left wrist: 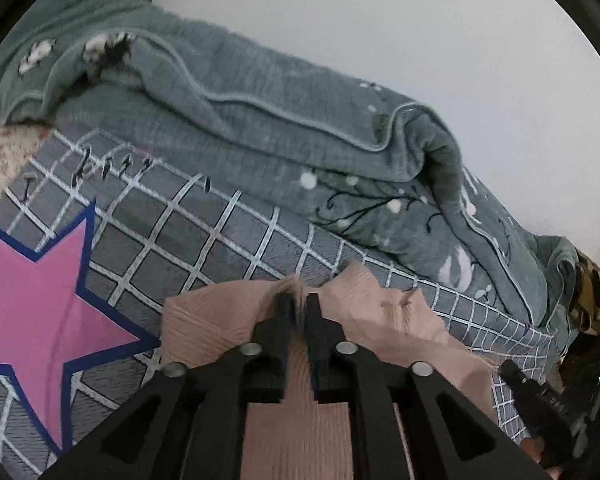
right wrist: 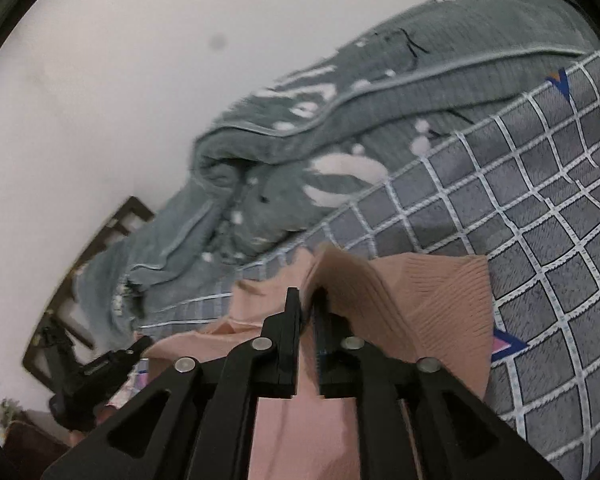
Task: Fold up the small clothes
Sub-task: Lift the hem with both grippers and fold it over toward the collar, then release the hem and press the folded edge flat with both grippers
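We have the pink knit garment (left wrist: 220, 320) pinched in both the left gripper (left wrist: 299, 306) and right gripper (right wrist: 308, 300), jaws nearly closed on 2 raised edge points, cloth hanging toward us above the bed (left wrist: 204, 236).

Both wrist views look low and close along their fingers across the checked bedsheet (left wrist: 204, 236) (right wrist: 540, 208) toward the grey quilt (left wrist: 260, 120) (right wrist: 340, 120), sharing both.
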A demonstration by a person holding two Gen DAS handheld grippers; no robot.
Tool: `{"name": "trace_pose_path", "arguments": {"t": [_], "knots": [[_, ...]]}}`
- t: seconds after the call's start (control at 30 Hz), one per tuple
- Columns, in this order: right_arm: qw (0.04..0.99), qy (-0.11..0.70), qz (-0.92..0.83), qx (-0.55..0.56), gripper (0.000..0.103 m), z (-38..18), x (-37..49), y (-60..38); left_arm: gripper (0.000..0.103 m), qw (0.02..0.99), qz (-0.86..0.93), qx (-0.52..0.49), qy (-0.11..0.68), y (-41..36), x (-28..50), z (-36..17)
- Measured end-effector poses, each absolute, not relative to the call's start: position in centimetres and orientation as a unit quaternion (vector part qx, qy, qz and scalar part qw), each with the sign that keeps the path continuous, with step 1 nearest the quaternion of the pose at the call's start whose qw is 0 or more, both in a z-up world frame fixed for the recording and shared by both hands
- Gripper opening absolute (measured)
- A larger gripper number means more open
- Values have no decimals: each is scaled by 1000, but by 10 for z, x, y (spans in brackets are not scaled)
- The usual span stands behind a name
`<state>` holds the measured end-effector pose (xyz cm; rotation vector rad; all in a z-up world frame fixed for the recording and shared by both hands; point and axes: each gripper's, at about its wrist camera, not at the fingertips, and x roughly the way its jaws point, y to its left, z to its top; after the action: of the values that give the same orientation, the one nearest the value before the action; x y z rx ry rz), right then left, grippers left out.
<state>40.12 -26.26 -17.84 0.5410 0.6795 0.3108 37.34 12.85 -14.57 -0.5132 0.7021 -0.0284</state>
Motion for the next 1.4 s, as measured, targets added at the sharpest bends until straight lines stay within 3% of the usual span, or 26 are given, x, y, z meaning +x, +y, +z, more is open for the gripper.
{"name": "trace_pose_path", "arguments": {"t": [0.13,0.17,0.53,0.67,0.8,1.1,1.4], "knots": [[897,343,143,238,24,-186,399,-262,50,903,-7,-259,344,138,372,-155],[898,348,139,232,26,-187,399,-261,51,902,-9,-263,341,141,369,-156],[904,383,142,129,29,-189,335,-260,57,898,-17,-253,359,161,313,-159],[908,383,139,98,39,-193,298,-264,68,893,-31,-250,373,160,282,-168],[914,378,119,81,47,-195,265,-271,69,890,-47,-248,378,157,250,-173],[897,403,120,132,48,-219,245,-295,73,889,-77,-212,399,140,211,-191],[893,406,137,139,48,-223,257,-291,73,884,-85,-229,399,133,239,-199]]}}
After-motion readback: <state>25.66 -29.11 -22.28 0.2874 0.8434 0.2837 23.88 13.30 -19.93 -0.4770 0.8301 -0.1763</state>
